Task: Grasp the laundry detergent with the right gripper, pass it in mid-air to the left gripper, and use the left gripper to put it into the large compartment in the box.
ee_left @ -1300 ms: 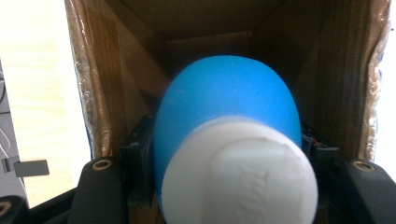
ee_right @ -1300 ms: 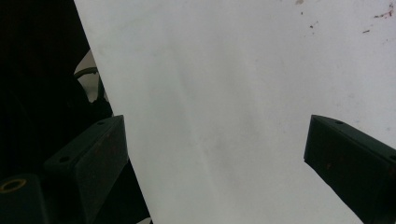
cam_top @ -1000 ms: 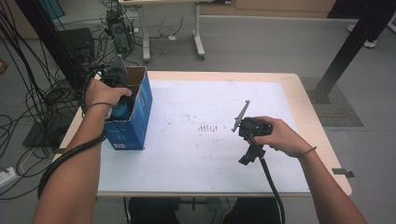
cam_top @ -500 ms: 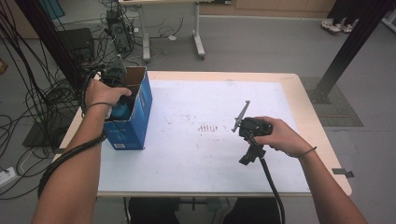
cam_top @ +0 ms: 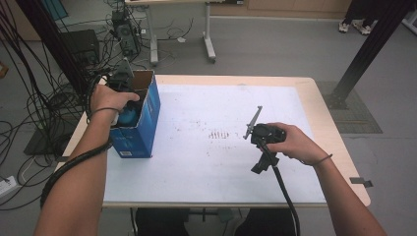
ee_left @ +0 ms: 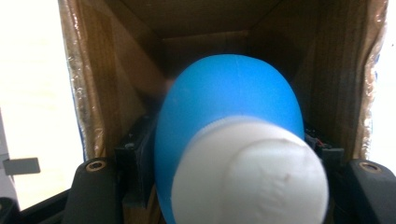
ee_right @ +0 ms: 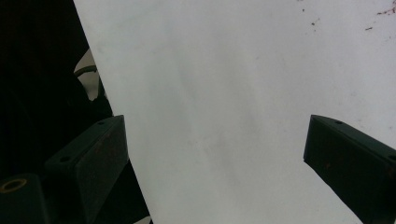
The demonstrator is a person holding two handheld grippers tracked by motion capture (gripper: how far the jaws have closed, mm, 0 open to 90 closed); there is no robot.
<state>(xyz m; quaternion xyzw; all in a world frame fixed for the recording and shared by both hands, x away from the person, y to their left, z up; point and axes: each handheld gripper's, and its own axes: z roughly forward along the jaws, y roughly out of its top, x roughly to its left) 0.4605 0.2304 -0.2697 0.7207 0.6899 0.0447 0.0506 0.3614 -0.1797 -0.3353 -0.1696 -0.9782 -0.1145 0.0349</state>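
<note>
A blue box of cardboard, open at the top, stands on the left of the white table. My left gripper reaches down into the box. A blue bottle with a white cap sits between its jaws, and both pads touch its sides. Those jaws have just been opening a little. In the high view the left hand covers that gripper, with a bit of the blue bottle beneath it. My right gripper hangs open over the bare table, nothing between its fingers.
The box stands near the table's left edge. Bundles of black cable and a dark stand lie on the floor to the left. A second desk's legs stand behind. Faint brown marks dot the table's middle.
</note>
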